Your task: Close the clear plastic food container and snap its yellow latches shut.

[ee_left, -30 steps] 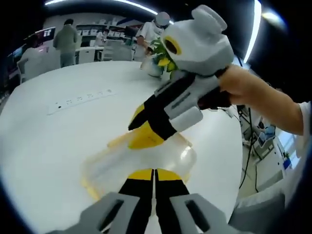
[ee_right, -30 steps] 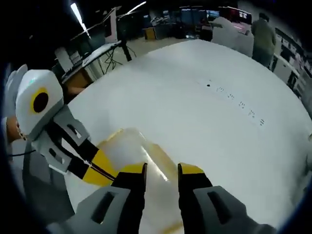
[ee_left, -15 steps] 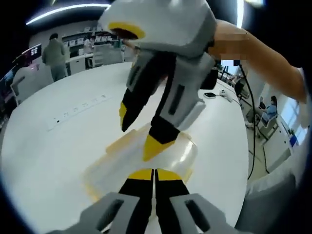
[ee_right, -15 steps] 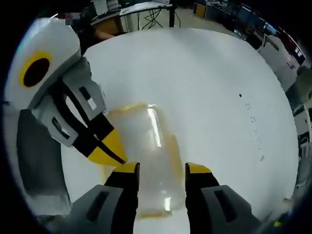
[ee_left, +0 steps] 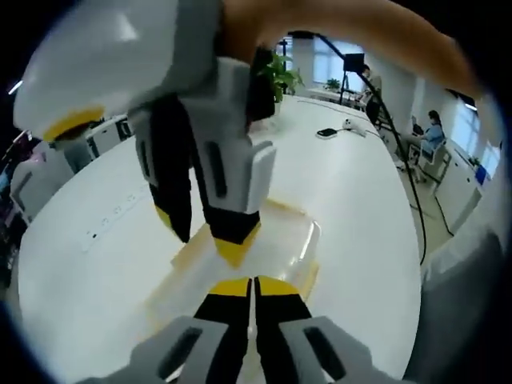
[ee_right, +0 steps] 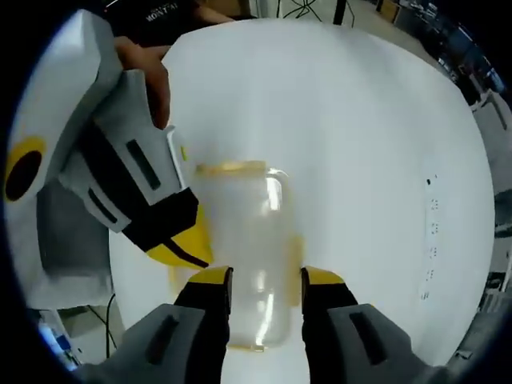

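On white table | container lidded | left tongs closed, empty | right tongs parted, empty

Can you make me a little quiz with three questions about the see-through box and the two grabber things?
1. True or false: the left gripper has its jaws pressed together.
2. What does the clear plastic food container rest on? A) a white table B) a wooden shelf C) a blue tray
3. Fill in the gap: in the right gripper view, the right gripper has its jaws ____, one over each side of the container.

Key
1. True: its yellow tips meet over the container's near edge.
2. A, the white table.
3. Open, with a gap between the yellow tips.
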Demonstrator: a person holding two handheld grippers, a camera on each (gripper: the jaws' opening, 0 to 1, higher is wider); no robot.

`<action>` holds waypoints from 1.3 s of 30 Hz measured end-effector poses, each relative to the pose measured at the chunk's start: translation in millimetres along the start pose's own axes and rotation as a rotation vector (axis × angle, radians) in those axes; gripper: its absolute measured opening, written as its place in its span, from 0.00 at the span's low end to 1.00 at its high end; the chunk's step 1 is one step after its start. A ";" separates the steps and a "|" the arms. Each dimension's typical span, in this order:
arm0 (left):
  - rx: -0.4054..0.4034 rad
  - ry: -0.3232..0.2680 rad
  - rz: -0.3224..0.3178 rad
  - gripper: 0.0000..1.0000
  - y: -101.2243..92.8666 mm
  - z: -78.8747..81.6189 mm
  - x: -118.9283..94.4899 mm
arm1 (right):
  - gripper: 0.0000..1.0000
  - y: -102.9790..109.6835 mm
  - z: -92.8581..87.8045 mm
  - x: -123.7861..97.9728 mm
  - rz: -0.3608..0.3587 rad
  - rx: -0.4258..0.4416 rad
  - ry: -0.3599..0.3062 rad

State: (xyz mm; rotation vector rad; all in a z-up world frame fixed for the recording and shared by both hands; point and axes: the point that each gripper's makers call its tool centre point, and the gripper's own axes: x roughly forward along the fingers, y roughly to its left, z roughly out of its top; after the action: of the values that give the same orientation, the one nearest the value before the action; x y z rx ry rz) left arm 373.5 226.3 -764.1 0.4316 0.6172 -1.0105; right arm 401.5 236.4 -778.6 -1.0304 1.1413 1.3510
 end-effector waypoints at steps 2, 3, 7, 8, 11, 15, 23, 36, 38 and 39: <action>-0.006 -0.004 0.004 0.00 4.0 -0.4 -0.2 | 0.32 -2.3 1.4 0.0 0.002 0.003 0.001; -0.018 -0.009 0.002 0.00 4.8 -0.7 -0.4 | 0.32 -1.4 1.1 -0.3 0.000 0.001 0.002; 0.015 -0.017 0.005 0.00 4.4 -0.1 -0.5 | 0.32 0.0 -0.3 -0.8 -0.008 -0.007 0.007; 0.062 -0.018 0.018 0.02 5.5 1.4 -0.4 | 0.32 -0.2 -0.7 -0.8 -0.006 -0.003 0.005; 0.069 -0.026 -0.038 0.14 -6.2 3.9 -0.3 | 0.32 0.5 -1.1 -0.9 -0.003 -0.004 0.002; 0.067 -0.025 -0.042 0.16 -8.5 3.4 -1.3 | 0.32 0.8 -1.1 -0.7 -0.002 0.000 0.003; 0.173 0.018 -0.040 0.19 -19.6 -1.7 -8.3 | 0.32 1.0 -1.1 -0.9 -0.010 0.005 0.008; 0.476 0.152 -0.032 0.29 -28.5 -4.0 8.0 | 0.33 1.6 -0.7 -0.7 -0.008 0.003 0.011; 0.480 0.143 -0.044 0.30 -33.6 -4.0 12.2 | 0.33 1.7 -0.5 -0.6 -0.006 0.003 0.011; 0.501 0.157 -0.039 0.31 -33.3 -5.1 14.4 | 0.33 1.8 -0.5 -0.6 -0.005 0.004 0.010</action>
State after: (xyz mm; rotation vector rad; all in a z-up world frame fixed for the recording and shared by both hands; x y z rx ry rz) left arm 348.3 204.3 -779.2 0.9492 0.5082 -1.1756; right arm 399.7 235.8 -777.9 -1.0374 1.1474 1.3406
